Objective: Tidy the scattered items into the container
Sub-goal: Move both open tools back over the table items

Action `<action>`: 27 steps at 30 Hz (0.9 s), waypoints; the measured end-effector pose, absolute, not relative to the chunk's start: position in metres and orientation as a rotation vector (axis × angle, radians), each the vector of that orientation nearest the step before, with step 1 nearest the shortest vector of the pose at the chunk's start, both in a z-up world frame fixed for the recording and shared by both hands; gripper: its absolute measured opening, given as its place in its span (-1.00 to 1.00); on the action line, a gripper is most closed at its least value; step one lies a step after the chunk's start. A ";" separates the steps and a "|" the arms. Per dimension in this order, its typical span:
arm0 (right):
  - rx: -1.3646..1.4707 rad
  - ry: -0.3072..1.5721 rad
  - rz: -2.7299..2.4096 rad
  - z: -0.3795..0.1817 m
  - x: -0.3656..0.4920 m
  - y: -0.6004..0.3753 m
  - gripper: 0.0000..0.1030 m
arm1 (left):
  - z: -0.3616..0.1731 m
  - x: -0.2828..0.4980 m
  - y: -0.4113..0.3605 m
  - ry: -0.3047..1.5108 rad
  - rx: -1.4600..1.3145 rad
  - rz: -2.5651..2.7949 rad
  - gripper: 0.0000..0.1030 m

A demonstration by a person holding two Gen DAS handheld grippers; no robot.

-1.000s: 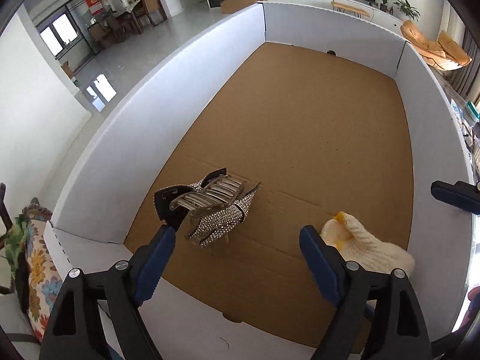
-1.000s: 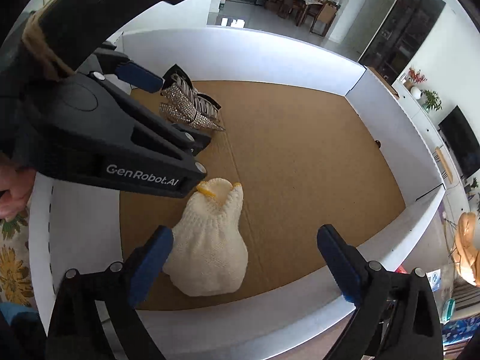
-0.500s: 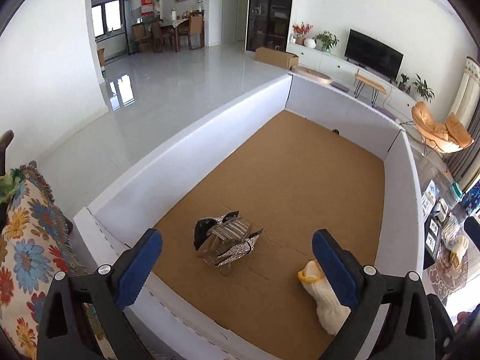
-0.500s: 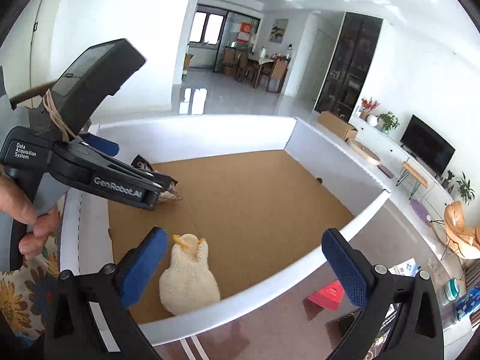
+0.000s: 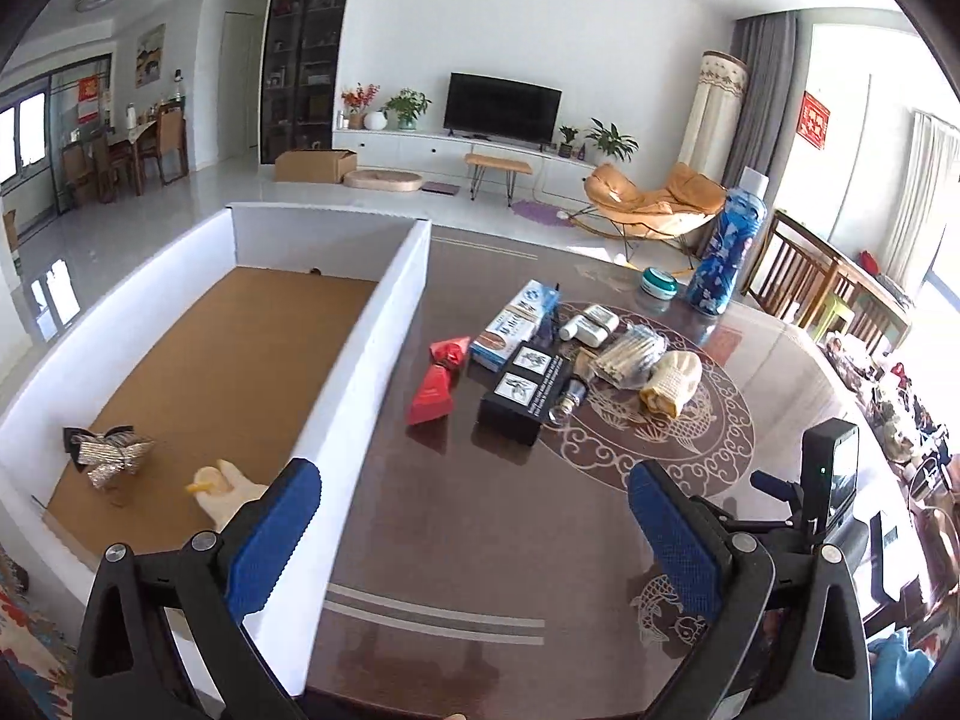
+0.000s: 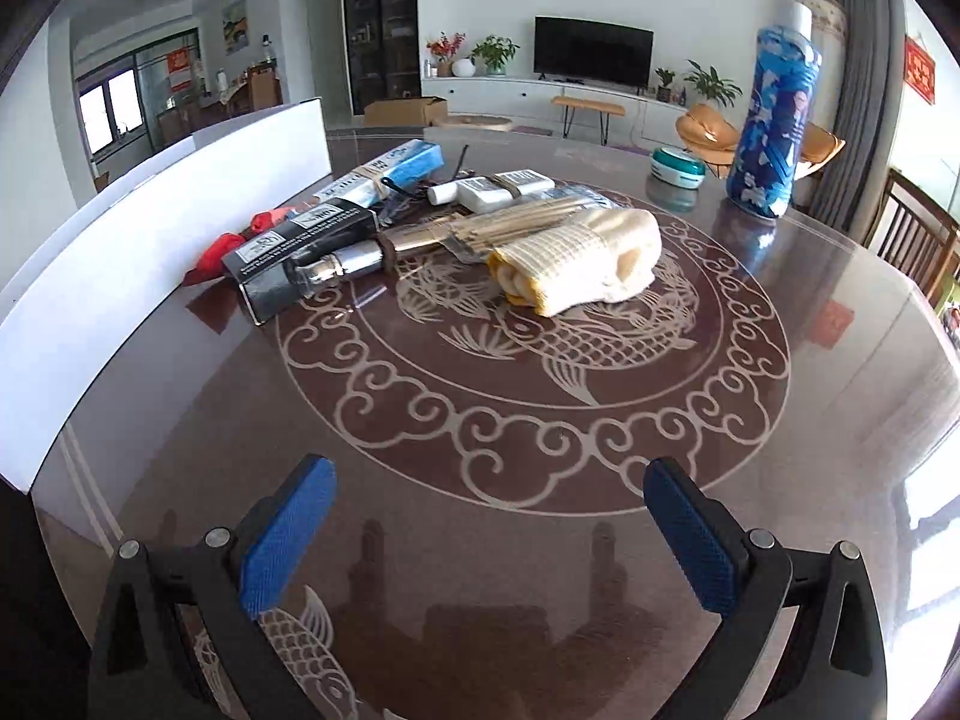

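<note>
Left gripper (image 5: 474, 534) jaws apart, nothing between them, over the counter (image 5: 492, 516) right at the box (image 5: 366, 354) wall. Right gripper (image 6: 489, 531) jaws apart too, empty, low over the bare counter short of the pile. In the box, on the cardboard floor at the near end: sparkly clip (image 5: 108, 456) and a cream glove (image 5: 225, 489), near each other, not touching; glove partly hidden behind the left jaw. Box sits on the left side of the counter, white walls. Loose pile mid-counter, just right of the box: red pouch (image 5: 441, 381) closest to the wall, black carton (image 5: 528, 396) beside it, blue-white carton (image 5: 516, 324) behind, white bottle (image 5: 591, 324), bundle of sticks (image 5: 630, 354), metal tube (image 6: 342, 261) lying against the black carton, second cream glove (image 6: 576, 261) at the right edge of the pile touching the sticks. Farther back and apart: teal tin (image 5: 657, 285) and an upright blue bottle (image 5: 726, 252).
</note>
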State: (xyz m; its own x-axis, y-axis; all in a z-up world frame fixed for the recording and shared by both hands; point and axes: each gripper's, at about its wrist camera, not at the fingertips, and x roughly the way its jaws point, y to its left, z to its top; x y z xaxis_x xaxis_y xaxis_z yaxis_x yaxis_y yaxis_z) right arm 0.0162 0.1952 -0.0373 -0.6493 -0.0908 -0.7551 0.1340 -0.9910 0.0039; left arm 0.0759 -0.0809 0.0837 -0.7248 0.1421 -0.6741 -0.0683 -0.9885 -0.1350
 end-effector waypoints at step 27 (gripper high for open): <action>1.397 -0.015 -2.804 -0.044 0.012 0.220 1.00 | -0.038 -0.006 0.022 0.070 -1.381 2.725 1.00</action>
State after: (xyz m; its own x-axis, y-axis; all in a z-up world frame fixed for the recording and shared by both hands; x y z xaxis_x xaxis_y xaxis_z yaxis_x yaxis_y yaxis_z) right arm 0.0121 0.2201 -0.0445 -0.6025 -0.0120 -0.7980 0.0036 -0.9999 0.0123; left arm -0.0061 0.0221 -0.0376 -0.5887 0.0557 -0.8064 -0.0971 -0.9953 0.0021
